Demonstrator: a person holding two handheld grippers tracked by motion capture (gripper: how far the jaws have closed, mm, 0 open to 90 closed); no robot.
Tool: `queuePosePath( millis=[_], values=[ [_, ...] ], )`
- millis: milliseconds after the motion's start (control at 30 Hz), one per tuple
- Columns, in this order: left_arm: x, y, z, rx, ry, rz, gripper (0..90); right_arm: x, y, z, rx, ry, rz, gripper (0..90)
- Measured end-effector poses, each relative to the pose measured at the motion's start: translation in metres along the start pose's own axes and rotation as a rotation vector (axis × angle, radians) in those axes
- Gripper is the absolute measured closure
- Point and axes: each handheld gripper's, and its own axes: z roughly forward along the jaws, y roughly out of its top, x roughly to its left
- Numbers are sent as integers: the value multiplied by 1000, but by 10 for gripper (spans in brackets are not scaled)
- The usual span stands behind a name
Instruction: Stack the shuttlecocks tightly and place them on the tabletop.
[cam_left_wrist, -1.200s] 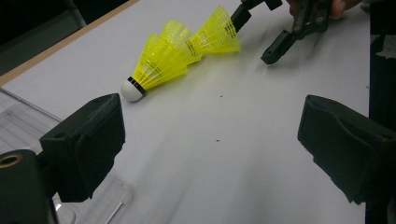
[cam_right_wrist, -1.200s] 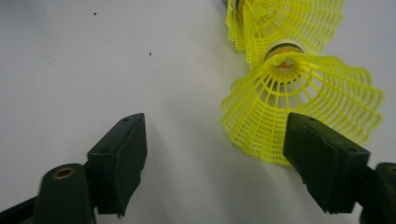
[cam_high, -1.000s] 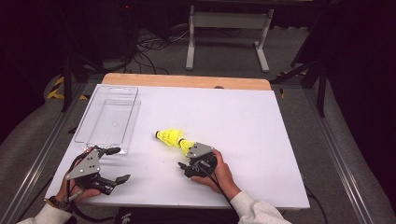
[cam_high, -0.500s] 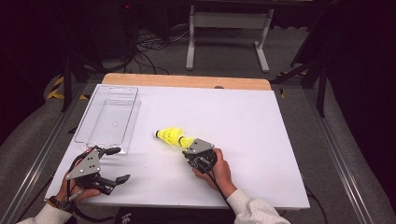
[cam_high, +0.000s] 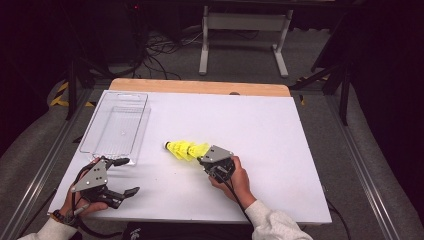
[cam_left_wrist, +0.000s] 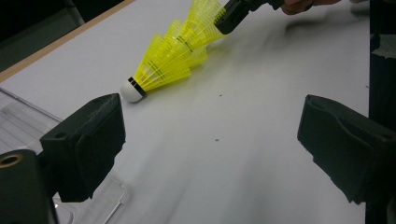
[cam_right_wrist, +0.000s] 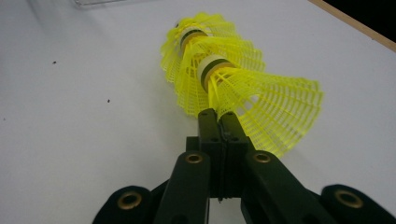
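Three yellow shuttlecocks (cam_high: 186, 149), nested one inside another into a short stack, lie on their side on the white table (cam_high: 280, 150), just right of the clear plastic tray (cam_high: 115, 127) and a little nearer the person than its near right corner. The stack's white cork tip (cam_left_wrist: 131, 89) points toward the tray, and the open skirt of the last shuttlecock faces away from it.

The right gripper (cam_high: 203, 160) sits at that skirt end, on the side of the stack away from the tray. Its jaws have just been closing and now stand pressed together, pinching the mesh edge of the outermost skirt (cam_right_wrist: 261, 116); in the right gripper view the two black tips meet with yellow netting caught between them. The right hand (cam_high: 235, 177) holds the tool low over the table.

The left gripper (cam_high: 122, 177) rests just in front of the tray's near edge, well apart from the shuttlecocks. Its jaws are spread wide with nothing between them; in the left gripper view bare table shows in the gap, with the cork tip beyond the left-hand jaw. The left hand (cam_high: 75, 200) grips it near the table's front edge.
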Motion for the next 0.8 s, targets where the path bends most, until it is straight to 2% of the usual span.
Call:
queuePosePath(
  millis=[567,800],
  values=[
    [0,0,0,1,-3,0,86,0,6,20,-20,58,-1,896],
    [-1,0,2,8,-1,12,86,1,6,28,18,68,-11,837]
  ],
)
